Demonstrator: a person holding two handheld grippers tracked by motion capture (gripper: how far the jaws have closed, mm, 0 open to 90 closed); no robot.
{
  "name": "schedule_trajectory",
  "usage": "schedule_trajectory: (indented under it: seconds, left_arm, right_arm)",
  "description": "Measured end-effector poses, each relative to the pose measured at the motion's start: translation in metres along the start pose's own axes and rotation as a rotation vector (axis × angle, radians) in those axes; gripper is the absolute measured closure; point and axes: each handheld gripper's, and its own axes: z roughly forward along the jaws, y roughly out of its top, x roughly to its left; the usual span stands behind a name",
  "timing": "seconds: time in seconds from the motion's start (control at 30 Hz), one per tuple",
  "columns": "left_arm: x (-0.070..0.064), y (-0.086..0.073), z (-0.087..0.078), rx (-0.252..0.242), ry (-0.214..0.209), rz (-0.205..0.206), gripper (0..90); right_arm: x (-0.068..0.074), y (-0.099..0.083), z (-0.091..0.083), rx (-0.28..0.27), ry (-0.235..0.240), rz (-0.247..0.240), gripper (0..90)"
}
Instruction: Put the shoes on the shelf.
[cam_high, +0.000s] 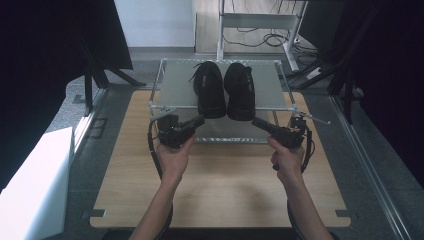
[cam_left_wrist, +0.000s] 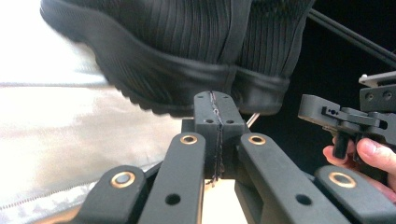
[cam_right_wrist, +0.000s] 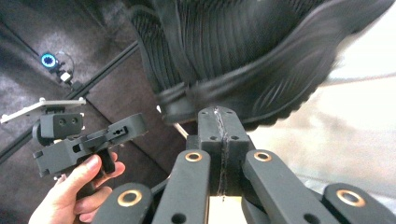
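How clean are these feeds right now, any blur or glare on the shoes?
High view: sharp but dim, the black shoes show little detail. Left gripper view: the shelf surface is washed out by glare, the sole edge slightly soft. Right gripper view: the shoe sole is smeared by motion blur, with bright glare at right.

No text, label, brand, number or sign can be read on anything here.

Left hand-held gripper (cam_high: 199, 121) jaws pressed together; right hand-held gripper (cam_high: 257, 122) likewise; both forearms extended forward.
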Motion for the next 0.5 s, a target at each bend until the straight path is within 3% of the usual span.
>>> schedule_trajectory:
  seconds: [0.27, 0.4, 0.5]
  left_arm:
    - [0.007, -0.007, 0.015, 0.019, 0.027, -0.013, 89.7]
    - [0.008, -0.005, 0.018, 0.011, 0.028, -0.015, 89.7]
    - [0.010, -0.003, 0.019, 0.010, 0.033, -0.021, 89.7]
  right_arm:
    - [-0.006, -0.006, 0.010, 0.003, -0.033, 0.005, 90.0]
    - [-0.013, -0.006, 0.011, -0.011, -0.013, 0.024, 90.0]
    - [-0.016, -0.004, 0.012, -0.020, -0.024, 0.029, 90.0]
